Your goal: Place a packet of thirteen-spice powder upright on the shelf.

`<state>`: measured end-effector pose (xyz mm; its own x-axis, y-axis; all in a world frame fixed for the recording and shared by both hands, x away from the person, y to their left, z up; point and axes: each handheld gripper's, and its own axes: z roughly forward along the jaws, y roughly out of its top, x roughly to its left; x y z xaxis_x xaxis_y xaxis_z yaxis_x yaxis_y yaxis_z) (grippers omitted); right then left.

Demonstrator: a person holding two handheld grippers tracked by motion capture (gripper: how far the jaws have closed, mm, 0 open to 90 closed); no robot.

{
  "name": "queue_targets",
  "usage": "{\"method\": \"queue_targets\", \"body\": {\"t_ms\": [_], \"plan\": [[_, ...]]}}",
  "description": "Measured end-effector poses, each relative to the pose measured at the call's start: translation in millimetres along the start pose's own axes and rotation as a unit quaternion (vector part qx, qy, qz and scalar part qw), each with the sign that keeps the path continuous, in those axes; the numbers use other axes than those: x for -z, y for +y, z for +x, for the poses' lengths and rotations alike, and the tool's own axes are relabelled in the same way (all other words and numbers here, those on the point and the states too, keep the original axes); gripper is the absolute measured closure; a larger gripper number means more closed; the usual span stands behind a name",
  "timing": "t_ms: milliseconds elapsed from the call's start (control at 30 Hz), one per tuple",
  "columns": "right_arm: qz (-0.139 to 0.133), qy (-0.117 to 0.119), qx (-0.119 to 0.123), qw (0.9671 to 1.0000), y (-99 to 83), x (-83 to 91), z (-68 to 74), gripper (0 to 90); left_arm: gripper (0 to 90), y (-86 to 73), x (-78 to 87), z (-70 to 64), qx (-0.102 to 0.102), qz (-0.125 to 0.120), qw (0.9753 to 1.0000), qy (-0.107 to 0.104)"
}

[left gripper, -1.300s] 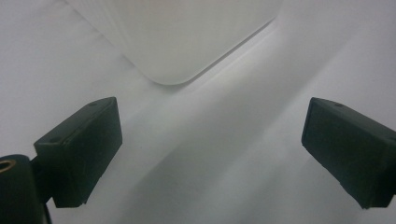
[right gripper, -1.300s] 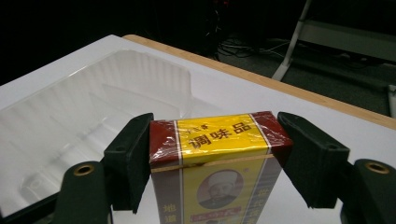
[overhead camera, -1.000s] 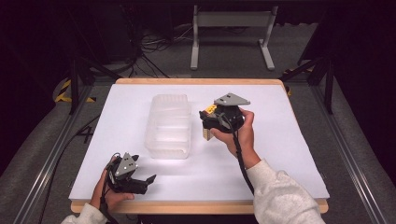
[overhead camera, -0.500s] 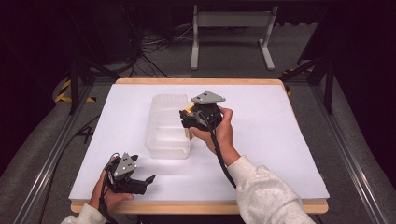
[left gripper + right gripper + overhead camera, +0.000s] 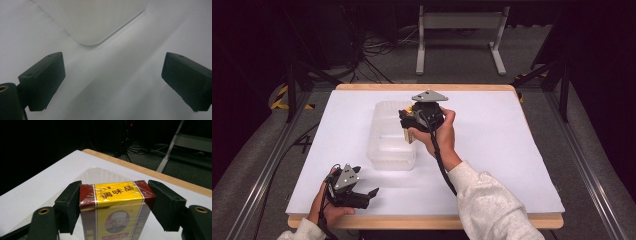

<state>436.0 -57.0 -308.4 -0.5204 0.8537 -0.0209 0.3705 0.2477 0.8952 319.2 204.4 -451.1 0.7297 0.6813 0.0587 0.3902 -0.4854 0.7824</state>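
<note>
From up high, I see a white table with a clear plastic tub on it. The tub's long side runs away from the person. The right gripper is held up over the tub's right edge. It has a small box in it, and only a bit of the box peeks out. The left gripper sits low near the front left corner of the table, well apart from the tub, pointing to the right. Its jaws are wide apart.

In the left gripper view, the two black jaws stand far apart with nothing between them. A round corner of the tub is ahead on the white top.

In the right gripper view, the jaws squeeze the box from both sides. The box is red and yellow. It stands up tall, its long side going up and down. The tub lies below and behind it.
</note>
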Motion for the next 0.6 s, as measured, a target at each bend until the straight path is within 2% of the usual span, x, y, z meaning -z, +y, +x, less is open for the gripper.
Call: {"method": "queue_targets", "body": {"t_ms": [100, 200, 400, 600], "plan": [[-0.003, -0.007, -0.002, 1.0000, 3.2, -4.1, 1.4, 30.4, 5.8, 0.0, 0.1, -0.5, 0.000, -0.002, 1.0000, -0.002], [-0.002, -0.011, -0.022, 0.9997, 3.8, -14.9, 1.6, 30.4, 5.8, -0.1, -0.1, -0.2, 0.000, 0.000, 1.0000, -0.003], [-0.003, -0.020, -0.031, 0.9993, 2.3, -27.0, 4.2, 30.4, 5.8, -1.0, -0.5, 0.6, 0.001, 0.000, 1.0000, -0.005], [-0.006, -0.029, -0.056, 0.9980, -1.4, -38.8, 13.8, 30.4, 5.8, -1.5, -0.2, 1.3, -0.001, 0.000, 1.0000, -0.004]]}}
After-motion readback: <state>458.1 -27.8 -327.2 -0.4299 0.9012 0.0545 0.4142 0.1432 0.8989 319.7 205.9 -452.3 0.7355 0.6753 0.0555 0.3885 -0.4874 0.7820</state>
